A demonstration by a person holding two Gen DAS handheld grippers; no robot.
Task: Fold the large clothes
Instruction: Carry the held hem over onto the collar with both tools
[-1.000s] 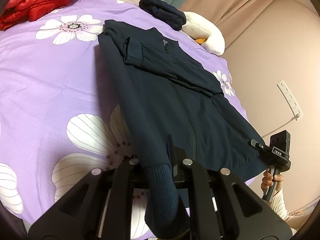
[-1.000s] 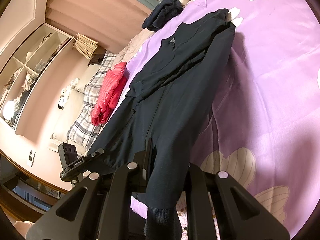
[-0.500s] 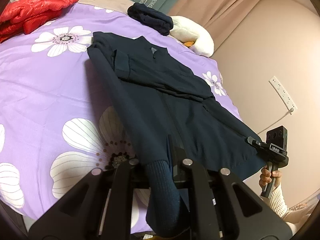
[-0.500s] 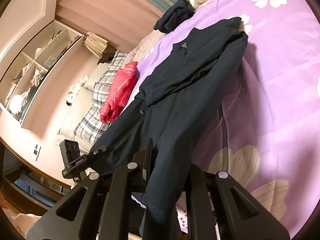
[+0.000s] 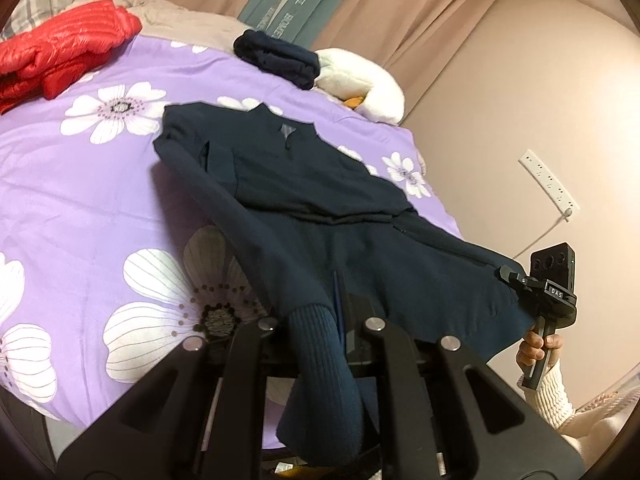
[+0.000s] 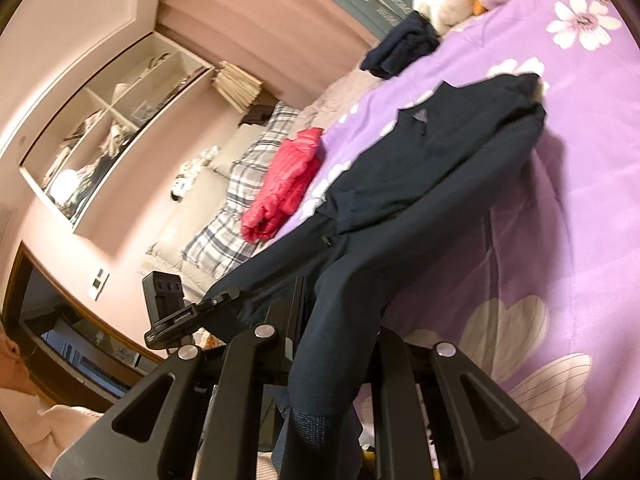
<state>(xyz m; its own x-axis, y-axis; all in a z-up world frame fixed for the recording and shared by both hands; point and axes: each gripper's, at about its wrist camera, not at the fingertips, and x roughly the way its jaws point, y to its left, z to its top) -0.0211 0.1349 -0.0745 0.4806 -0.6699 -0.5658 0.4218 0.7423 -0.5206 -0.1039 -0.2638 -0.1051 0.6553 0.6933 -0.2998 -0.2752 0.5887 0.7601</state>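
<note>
Nearest the left wrist camera, the left gripper (image 5: 338, 320) was clamped tight on the ribbed hem of the navy jacket (image 5: 320, 184), the knit band drooping between its fingers. In the right wrist view, the right gripper (image 6: 340, 340) was likewise closed on the other hem corner, with dark cloth hanging down through its jaws. Compared with a second before, both hem corners stood higher: the lower half of the jacket had lifted off the purple flowered bedspread (image 5: 80, 200) and stretched taut from the two grippers up toward the collar, which lay on the bed with the sleeves folded across the chest. More of the white flower print under the hem showed than earlier. The person's hand (image 5: 538, 350) in a cream knit sleeve gripped the right tool's handle at the bed's edge, sitting higher in the left view than before. Farther off, a red puffer jacket (image 5: 64, 52) lay at the far left of the bed, a folded dark garment (image 5: 276, 56) rested against a white plush toy (image 5: 360, 80), and both kept their places. Beyond them hung beige curtains (image 5: 400, 8).
</note>
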